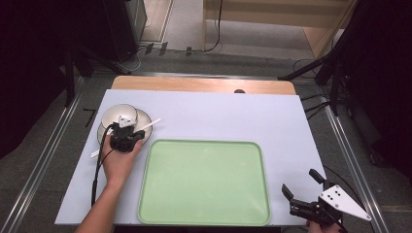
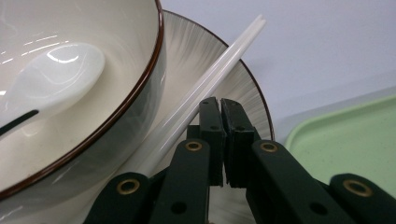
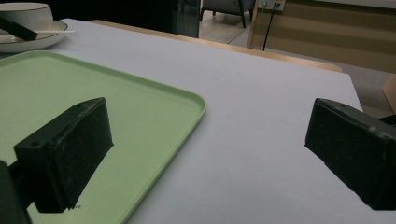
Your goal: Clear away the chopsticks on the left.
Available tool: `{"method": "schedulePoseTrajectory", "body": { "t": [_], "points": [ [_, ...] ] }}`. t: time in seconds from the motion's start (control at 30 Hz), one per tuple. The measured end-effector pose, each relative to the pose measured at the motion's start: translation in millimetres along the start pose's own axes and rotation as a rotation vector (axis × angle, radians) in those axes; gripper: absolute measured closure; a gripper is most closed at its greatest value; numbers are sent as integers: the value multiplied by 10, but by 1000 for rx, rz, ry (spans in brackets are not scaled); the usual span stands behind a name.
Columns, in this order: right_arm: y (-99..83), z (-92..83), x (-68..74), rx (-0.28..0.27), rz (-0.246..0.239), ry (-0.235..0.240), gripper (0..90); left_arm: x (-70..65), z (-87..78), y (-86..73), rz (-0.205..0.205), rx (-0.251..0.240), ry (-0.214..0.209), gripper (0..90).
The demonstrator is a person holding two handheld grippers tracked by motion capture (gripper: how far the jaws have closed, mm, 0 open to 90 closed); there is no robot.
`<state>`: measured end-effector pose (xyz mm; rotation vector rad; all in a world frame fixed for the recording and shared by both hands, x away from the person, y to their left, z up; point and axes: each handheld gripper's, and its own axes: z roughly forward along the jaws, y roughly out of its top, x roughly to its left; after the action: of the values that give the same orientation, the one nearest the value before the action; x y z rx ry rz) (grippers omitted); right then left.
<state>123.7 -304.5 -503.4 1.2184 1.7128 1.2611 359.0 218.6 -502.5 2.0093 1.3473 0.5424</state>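
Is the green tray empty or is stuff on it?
Empty. The green tray shows a bare flat surface; the bowl sits on its plate beside it.

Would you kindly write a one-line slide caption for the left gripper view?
Left gripper, jaws shut and empty, over a plate beside white chopsticks and a bowl holding a spoon.

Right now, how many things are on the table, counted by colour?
White or cream: 4, the cream bowl, the white ceramic spoon, the pale ribbed plate, the long white chopsticks.
Green: 1, the flat light-green plastic tray.
Total: 5.
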Motion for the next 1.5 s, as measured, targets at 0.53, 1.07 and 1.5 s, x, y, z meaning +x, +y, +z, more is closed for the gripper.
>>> {"method": "schedulePoseTrajectory", "body": {
  "t": [0.53,1.07,1.5],
  "points": [
    [-3,10,9,11,-3,-2,9,346,-527,-143,74,-24,-203,721],
    [1,2,28,13,-18,-6,9,781,-685,-261,40,-10,-183,800],
    [-6,15,28,21,-17,0,9,776,-609,-282,54,36,-173,793]
  ]
}}
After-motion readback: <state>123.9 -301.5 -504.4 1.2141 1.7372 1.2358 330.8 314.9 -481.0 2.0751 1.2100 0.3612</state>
